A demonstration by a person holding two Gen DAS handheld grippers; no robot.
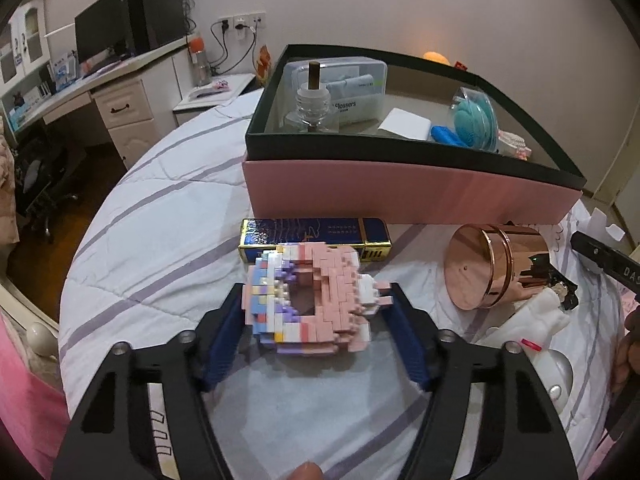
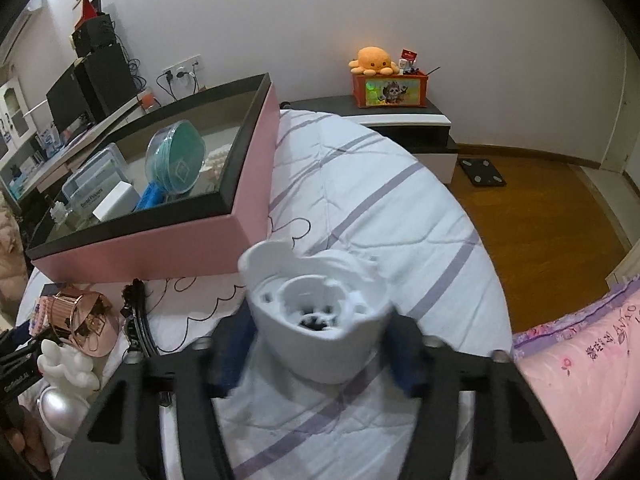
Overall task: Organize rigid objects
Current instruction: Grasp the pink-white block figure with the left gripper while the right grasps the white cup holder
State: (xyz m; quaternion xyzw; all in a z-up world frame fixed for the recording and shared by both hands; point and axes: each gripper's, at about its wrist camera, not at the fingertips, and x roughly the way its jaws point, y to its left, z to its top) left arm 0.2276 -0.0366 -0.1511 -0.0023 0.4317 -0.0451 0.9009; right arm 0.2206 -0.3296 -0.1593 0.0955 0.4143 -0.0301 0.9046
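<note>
My left gripper (image 1: 316, 304) is shut on a pink, white and purple brick-built ring model (image 1: 310, 300), held just above the striped white bedspread. My right gripper (image 2: 320, 320) is shut on a white plastic figurine base (image 2: 316, 312), hollow end toward the camera. The pink storage box with a black rim (image 1: 400, 188) stands behind on the bed and also shows in the right wrist view (image 2: 160, 248). It holds a glass bottle (image 1: 312, 100), a flosser box, a white card, a blue item and a teal round case (image 1: 476, 118).
A blue and gold flat box (image 1: 312, 236) lies before the pink box. A rose-gold tin (image 1: 496, 268) lies on its side at right, beside a white figurine (image 1: 536, 320) and a pearly object. A desk with monitor stands far left. A nightstand with an orange box (image 2: 390, 90) stands beyond the bed.
</note>
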